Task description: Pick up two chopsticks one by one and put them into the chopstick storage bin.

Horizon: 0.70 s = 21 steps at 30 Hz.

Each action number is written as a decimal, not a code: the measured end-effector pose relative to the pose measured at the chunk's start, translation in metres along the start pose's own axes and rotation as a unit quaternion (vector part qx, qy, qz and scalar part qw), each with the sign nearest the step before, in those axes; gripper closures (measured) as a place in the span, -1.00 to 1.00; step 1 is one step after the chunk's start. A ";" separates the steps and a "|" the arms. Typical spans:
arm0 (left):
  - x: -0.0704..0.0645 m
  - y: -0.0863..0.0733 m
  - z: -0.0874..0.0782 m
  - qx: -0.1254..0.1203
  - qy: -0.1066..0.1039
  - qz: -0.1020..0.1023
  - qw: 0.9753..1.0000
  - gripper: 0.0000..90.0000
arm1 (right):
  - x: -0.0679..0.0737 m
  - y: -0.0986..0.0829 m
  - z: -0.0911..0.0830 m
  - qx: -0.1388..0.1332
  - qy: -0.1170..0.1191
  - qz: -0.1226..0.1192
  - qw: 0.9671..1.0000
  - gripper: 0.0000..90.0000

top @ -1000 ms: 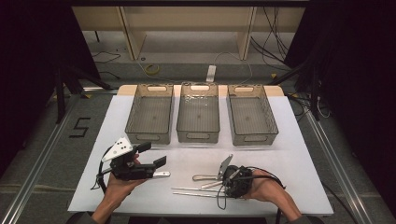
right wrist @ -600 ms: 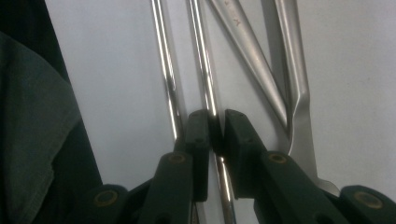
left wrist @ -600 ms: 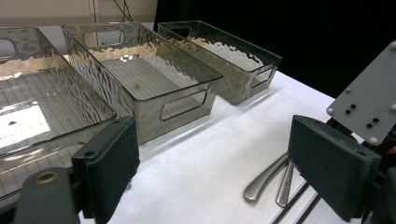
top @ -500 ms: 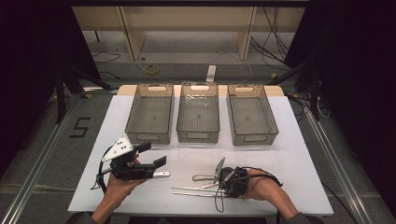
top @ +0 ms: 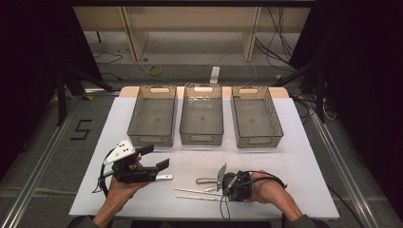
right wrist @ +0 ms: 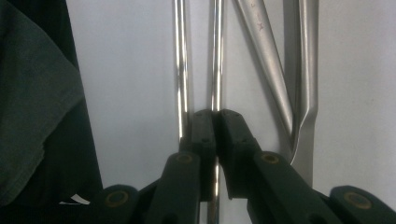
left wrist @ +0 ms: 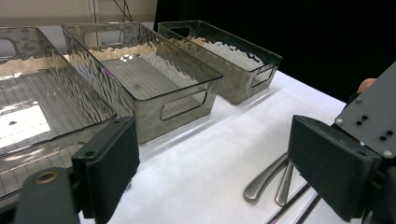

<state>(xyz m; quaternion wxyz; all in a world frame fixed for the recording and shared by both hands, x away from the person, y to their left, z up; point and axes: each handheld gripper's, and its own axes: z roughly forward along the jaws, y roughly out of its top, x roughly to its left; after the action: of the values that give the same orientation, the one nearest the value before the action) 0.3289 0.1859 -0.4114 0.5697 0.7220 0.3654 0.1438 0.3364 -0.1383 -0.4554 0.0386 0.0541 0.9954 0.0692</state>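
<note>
The right tool [right wrist: 215, 122] is clamped on one thin silver metal chopstick [right wrist: 216, 56], which lies lengthwise across the white tabletop [top: 294, 156], pointing left beside its twin [right wrist: 180, 60]. The left tool [left wrist: 215, 163] hangs wide open, holding nothing.

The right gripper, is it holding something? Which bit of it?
Yes. The right gripper is shut on one thin metal chopstick, near one end of the rod. The left gripper is open, holding nothing.
</note>
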 end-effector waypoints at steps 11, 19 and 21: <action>-0.001 0.000 0.002 0.007 -0.006 0.000 1.000 -0.64 | 0.000 -0.001 -0.016 -0.017 -0.023 0.002 1.000 0.91; -0.008 -0.003 0.021 0.071 -0.052 0.024 0.996 -0.64 | 0.001 0.001 -0.030 -0.053 -0.042 -0.002 0.998 0.91; -0.013 -0.004 0.029 0.096 -0.066 0.043 0.992 -0.64 | 0.003 0.003 -0.034 -0.055 -0.045 -0.007 0.997 0.91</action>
<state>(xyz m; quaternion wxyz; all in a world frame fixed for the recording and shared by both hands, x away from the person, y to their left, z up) 0.3366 0.1564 -0.4211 0.5137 0.7964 0.3078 0.0848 0.3303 -0.1395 -0.4215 0.0871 0.0484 0.9876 0.1213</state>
